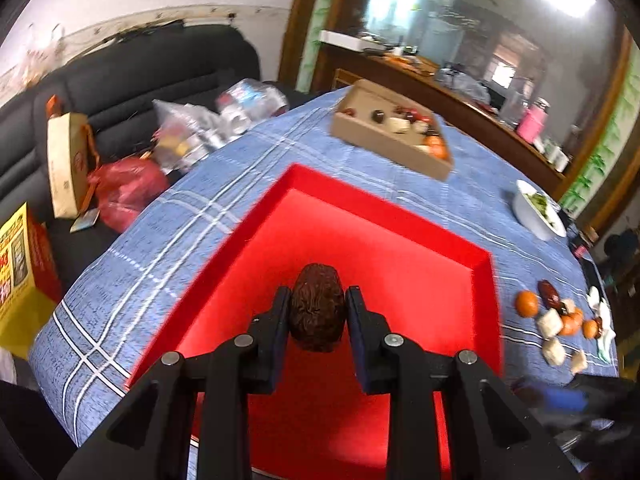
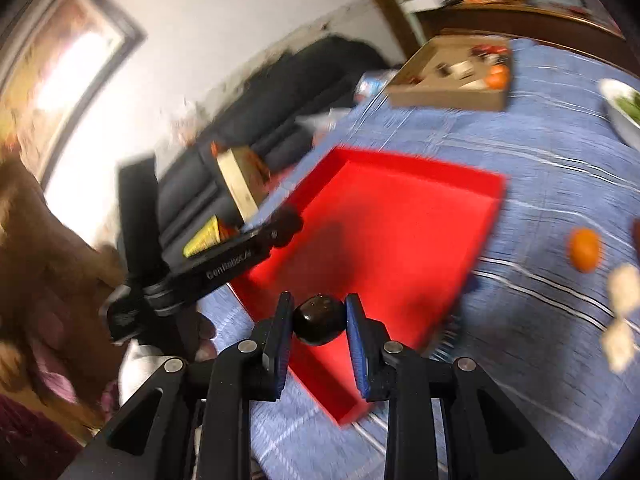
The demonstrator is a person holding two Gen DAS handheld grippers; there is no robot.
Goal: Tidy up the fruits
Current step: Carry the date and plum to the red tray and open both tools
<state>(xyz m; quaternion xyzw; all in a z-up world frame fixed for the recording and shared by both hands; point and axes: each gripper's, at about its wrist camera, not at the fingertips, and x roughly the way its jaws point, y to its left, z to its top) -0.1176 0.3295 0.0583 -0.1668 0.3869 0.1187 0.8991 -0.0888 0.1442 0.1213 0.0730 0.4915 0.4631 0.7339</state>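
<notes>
a wrinkled brown walnut (image 1: pixel 317 307) is clamped between the pads of the left gripper (image 1: pixel 317 312) and is held above the floor of the red tray (image 1: pixel 384 240), which is laid on the blue checked cloth (image 1: pixel 168 216). a dark glossy fruit (image 2: pixel 319 319) is pinched between the fingers of the right gripper (image 2: pixel 319 318) over the near edge of the red tray, where the left gripper is also seen in blur. loose oranges (image 1: pixel 526 303) and pale cubes (image 1: pixel 549 323) are scattered just right of the tray, and a cardboard box (image 1: pixel 394 136) of mixed items is set beyond it
</notes>
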